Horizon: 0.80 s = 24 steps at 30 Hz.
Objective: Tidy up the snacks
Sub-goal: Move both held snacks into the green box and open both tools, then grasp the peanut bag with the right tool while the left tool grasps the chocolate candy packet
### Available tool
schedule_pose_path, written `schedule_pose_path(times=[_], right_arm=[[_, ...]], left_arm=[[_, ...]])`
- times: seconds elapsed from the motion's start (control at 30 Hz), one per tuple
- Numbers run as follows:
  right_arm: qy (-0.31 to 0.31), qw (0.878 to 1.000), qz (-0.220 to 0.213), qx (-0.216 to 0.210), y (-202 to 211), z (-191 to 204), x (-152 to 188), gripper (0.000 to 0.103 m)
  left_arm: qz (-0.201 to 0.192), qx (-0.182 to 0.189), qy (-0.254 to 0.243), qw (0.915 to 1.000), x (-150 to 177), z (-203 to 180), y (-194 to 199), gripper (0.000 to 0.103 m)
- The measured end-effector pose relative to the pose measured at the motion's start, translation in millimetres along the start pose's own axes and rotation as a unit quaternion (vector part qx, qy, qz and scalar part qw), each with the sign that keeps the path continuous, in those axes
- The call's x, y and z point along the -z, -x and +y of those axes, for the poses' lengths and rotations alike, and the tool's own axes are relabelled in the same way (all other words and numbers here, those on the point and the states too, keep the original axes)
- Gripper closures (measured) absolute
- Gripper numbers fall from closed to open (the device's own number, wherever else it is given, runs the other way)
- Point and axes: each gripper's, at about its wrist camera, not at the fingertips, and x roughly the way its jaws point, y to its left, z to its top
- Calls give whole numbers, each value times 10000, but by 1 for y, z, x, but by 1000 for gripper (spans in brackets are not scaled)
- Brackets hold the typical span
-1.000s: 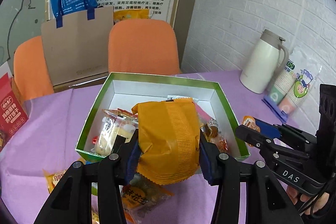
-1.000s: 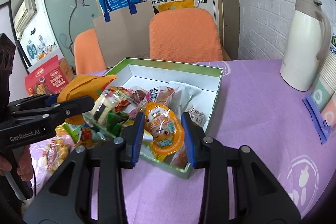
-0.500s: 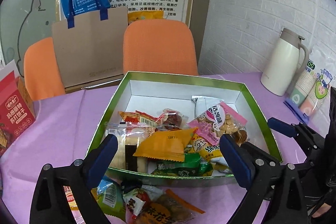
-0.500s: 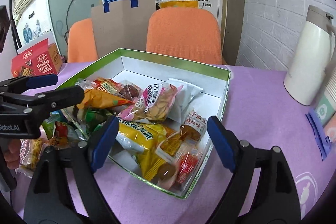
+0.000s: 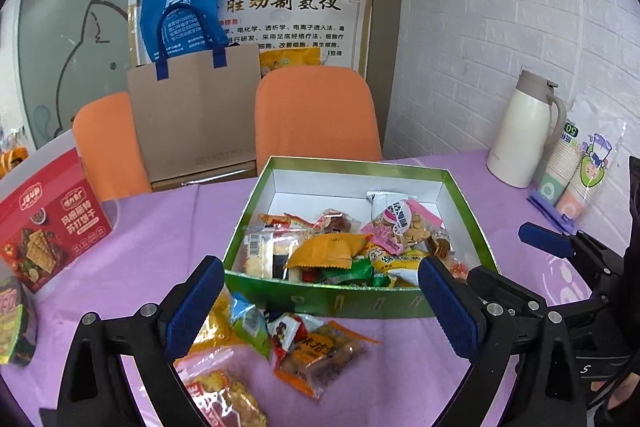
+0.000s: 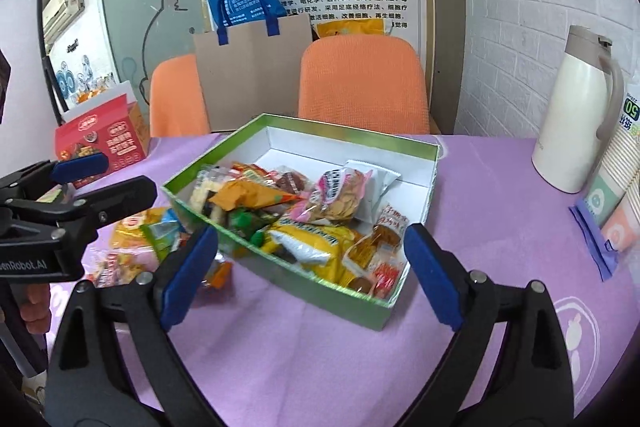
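Note:
A green box with a white inside sits on the purple tablecloth, filled with several snack packets, an orange packet among them. More loose packets lie on the cloth in front of the box's left corner. My left gripper hangs open above those loose packets, holding nothing. My right gripper is open over the box's near edge, also with nothing in it. Each gripper shows at the side of the other's view.
A white thermos jug and packs of paper cups stand at the right. A red cracker box is at the left. Two orange chairs and a brown paper bag stand behind the table.
Both grippers opened and dropped their packets into the box: the left let go of the orange packet, the right of its orange jelly cup. Both have since pulled back from the box.

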Motion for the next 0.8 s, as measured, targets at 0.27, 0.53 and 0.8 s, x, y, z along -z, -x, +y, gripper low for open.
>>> schedule_pose_path(times=[0.27,0.53,0.8], right_arm=[[82,9979,128,-635,32,41,16,9],[531,9930,752,-739,-8,88,42,9],[-24,9911,1285,-356,-80,99,35,11]], left_arm=[[118,-342,439,9984,42,50,56,4],[347,-323,930,9945,107,96,77,4],[432,-221,994,9939,122,109,75,4]])
